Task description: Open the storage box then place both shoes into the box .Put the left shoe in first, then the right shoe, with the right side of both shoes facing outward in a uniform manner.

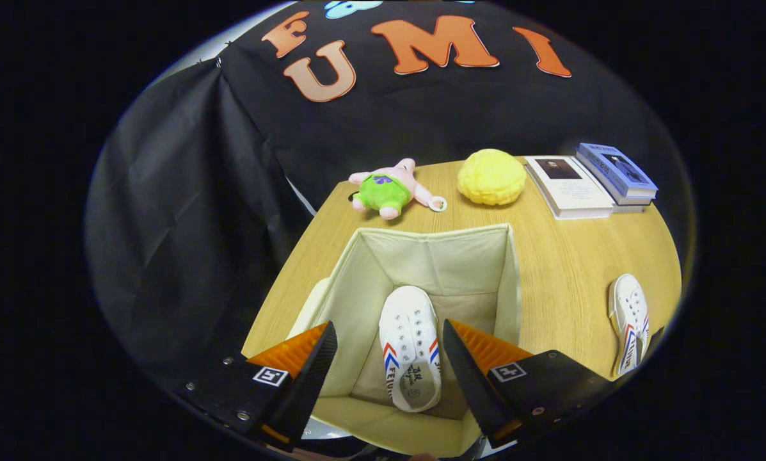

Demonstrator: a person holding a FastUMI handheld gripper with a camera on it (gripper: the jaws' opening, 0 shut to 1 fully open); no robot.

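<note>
The gripper (389, 368) is hovering above the open box (510, 282), looking down into it. Its jaws are standing wide apart and are gripping nothing; neither finger is touching a shoe or the box wall.

The box is a cream fabric cube sitting on the wooden table (568, 269), with its top open. One white shoe (410, 342) is lying on the box floor, sole down, between the two fingers as seen from above and well below them. Its toe is pointing toward the far wall of the box, and its heel is lying nearest the gripper. Red and blue stripes are showing on its sides near the heel.

The second shoe (629, 320) is lying on the table outside the box, to the right of the right finger and well apart from the box. It is resting with its laces and striped side showing, toe pointing away from the gripper.

Beyond the box, at the far edge of the table, a pink plush toy (389, 187) in green shorts is lying on its back. A yellow round plush (491, 177) is sitting just to its right. Two books (587, 182) are lying flat further right, one partly stacked on the other. Black cloth is forming the wall behind the table.
</note>
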